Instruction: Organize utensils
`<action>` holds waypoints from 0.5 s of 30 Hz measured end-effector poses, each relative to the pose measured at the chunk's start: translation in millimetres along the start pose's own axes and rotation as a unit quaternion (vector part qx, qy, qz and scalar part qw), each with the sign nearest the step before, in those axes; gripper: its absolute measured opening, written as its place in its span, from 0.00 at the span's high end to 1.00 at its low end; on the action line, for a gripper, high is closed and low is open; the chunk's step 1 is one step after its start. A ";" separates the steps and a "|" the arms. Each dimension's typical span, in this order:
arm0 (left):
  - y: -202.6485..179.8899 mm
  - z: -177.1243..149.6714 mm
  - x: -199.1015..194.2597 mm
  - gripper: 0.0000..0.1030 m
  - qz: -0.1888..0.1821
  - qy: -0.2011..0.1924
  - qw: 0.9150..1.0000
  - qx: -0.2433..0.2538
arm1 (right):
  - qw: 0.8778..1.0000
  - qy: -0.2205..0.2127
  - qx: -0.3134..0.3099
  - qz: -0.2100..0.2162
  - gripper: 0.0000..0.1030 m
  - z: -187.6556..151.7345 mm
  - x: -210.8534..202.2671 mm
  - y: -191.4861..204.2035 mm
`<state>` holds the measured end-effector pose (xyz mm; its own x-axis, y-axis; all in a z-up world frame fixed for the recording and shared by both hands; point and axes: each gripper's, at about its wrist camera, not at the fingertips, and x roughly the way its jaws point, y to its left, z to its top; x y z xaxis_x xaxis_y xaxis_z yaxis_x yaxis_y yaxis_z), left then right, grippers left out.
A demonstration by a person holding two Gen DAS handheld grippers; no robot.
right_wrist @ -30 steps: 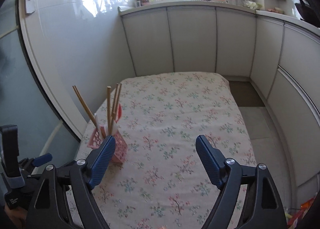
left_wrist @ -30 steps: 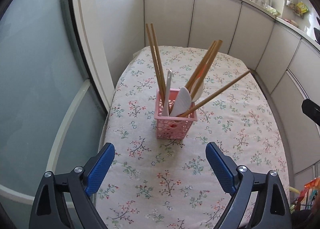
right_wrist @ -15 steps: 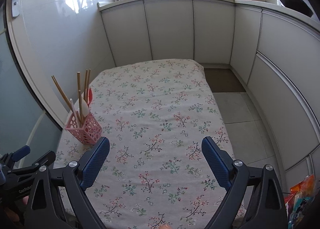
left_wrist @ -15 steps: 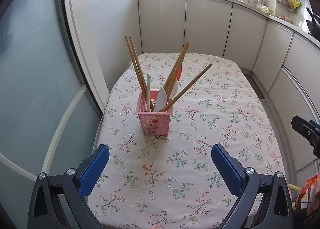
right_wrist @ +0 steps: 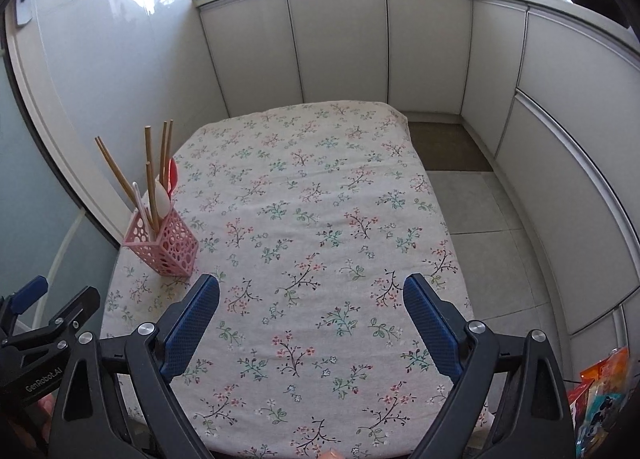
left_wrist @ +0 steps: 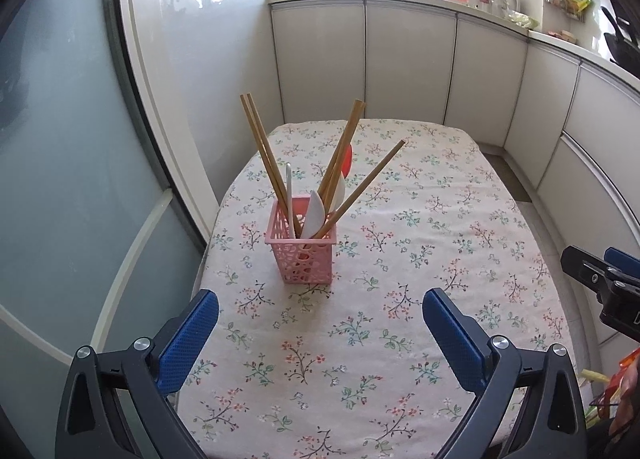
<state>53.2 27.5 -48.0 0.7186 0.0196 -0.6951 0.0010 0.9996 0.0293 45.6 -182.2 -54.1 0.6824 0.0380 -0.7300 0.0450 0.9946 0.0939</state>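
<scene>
Utensils all in the basket, both claws empty and backed away.

Left wrist view: left claw (left_wrist: 320, 309) is spread wide, nothing between its jaws; it has drawn back, so the pink basket (left_wrist: 305, 255) now sits farther off on the bench (left_wrist: 440, 219). Chopsticks (left_wrist: 268, 157), white spoons (left_wrist: 314, 215) and a red spoon (left_wrist: 347, 157) stand in it, and no loose utensil shows on the floral cloth, so the sorting looks finished. Right wrist view: right claw (right_wrist: 311, 309), jaws also apart and empty, has swung away; the basket (right_wrist: 162, 245) is near the bench's (right_wrist: 360, 199) left edge. Pale cabinets (right_wrist: 340, 39) ring the room, a bright window counter behind.
</scene>
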 end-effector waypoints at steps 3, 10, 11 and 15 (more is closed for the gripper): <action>0.0 -0.6 -2.0 0.00 0.003 -0.003 1.000 0.000 | 1.000 0.002 -0.004 -0.001 0.08 -0.8 1.4 1.7; -0.6 -1.5 -2.9 0.00 0.004 -0.004 1.000 0.003 | 1.000 0.009 -0.008 -0.002 0.08 -2.1 5.1 3.6; -0.4 -1.4 -3.1 0.00 0.003 -0.005 1.000 0.004 | 1.000 0.011 -0.008 -0.002 0.08 -2.3 6.1 3.7; 0.1 -1.2 -2.7 0.00 0.003 -0.004 1.000 0.002 | 1.000 0.012 -0.008 -0.004 0.08 -2.8 7.6 3.4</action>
<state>50.4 27.6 -47.0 0.7244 0.0263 -0.6888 -0.0007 0.9993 0.0374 48.9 -178.2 -61.1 0.6644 0.0331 -0.7466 0.0382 0.9962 0.0781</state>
